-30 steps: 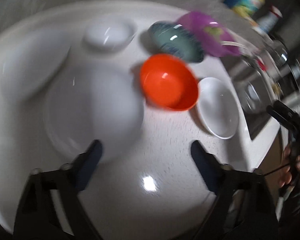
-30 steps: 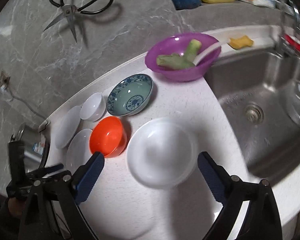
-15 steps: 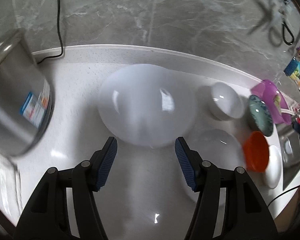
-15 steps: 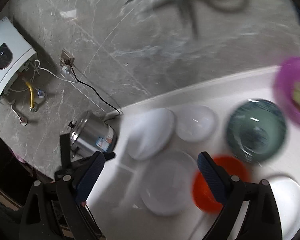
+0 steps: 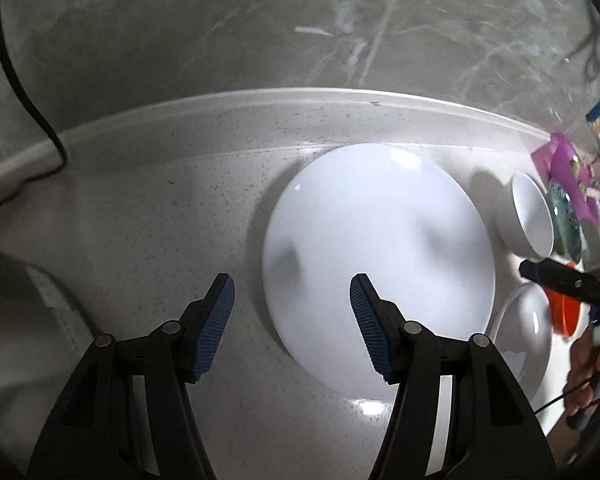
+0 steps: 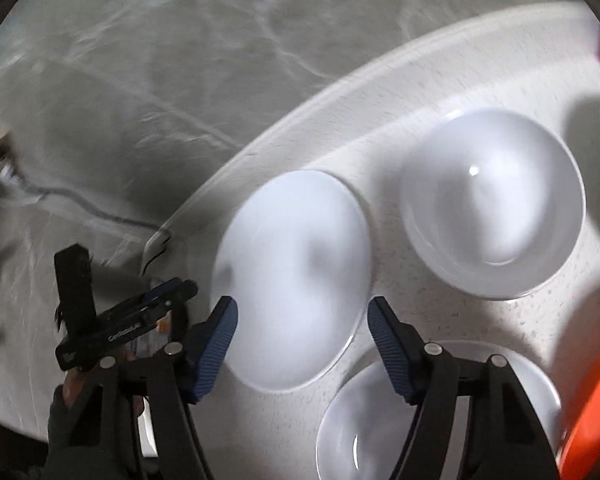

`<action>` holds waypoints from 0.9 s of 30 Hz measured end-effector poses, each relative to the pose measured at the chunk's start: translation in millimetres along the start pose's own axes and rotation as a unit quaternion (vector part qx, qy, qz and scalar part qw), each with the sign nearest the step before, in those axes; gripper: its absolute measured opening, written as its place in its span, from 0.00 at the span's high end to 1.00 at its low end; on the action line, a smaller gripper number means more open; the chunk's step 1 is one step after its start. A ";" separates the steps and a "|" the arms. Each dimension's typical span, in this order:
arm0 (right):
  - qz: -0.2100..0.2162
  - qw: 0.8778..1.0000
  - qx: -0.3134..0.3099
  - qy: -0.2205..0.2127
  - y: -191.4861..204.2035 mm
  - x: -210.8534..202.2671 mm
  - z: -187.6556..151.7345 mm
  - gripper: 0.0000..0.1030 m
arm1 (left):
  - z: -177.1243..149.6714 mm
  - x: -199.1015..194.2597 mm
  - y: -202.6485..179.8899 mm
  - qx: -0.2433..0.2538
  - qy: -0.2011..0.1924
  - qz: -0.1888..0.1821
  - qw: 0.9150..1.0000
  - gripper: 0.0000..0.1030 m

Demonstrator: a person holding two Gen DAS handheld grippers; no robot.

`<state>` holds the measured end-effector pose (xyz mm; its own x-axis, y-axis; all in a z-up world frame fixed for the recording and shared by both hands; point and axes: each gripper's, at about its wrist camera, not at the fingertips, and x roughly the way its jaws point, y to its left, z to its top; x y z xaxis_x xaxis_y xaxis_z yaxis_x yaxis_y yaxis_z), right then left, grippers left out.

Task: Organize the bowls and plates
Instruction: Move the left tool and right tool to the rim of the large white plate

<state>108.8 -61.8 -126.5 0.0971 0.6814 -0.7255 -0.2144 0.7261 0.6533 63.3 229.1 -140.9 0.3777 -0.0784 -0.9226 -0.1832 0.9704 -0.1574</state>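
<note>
Purple bowl [image 5: 568, 176] shows only beyond the left hand-held gripper [image 5: 292, 320].

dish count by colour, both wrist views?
White: 3 (big plate, bowl, second plate)
Orange: 1 (bowl)
Purple: 1 (bowl)
Blue-green: 1 (bowl)
Total: 6

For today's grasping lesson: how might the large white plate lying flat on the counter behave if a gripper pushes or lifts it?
The white plate looks glossy, with bright highlights, so it would probably slide on the speckled counter rather than tip. It lies flat and shallow, so the open left gripper would likely need its rim. It appears rigid, possibly breakable.
</note>
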 end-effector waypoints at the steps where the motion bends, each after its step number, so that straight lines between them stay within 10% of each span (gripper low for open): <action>1: -0.005 1.000 0.004 0.000 -2.2 2.7 0.6 0.32 | 4.4 6.0 5.0 -0.004 0.005 -0.009 1.000 0.44; 10: -0.055 0.997 0.020 0.042 -11.7 33.6 10.1 0.42 | 11.1 40.0 3.9 -0.011 0.033 -0.045 0.998 0.61; 18: -0.086 0.994 0.034 0.055 -17.6 45.6 17.3 0.50 | 20.7 52.5 16.0 -0.016 0.035 0.002 0.999 0.62; 27: -0.123 0.990 0.045 0.056 -22.3 42.1 21.1 0.55 | 38.2 79.0 21.5 -0.009 0.065 -0.025 0.998 0.62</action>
<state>138.2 -47.4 -167.0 0.0253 0.4727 -0.8809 -0.1094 0.8772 0.4676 123.9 252.6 -203.8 0.2666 -0.1558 -0.9511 -0.1834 0.9606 -0.2088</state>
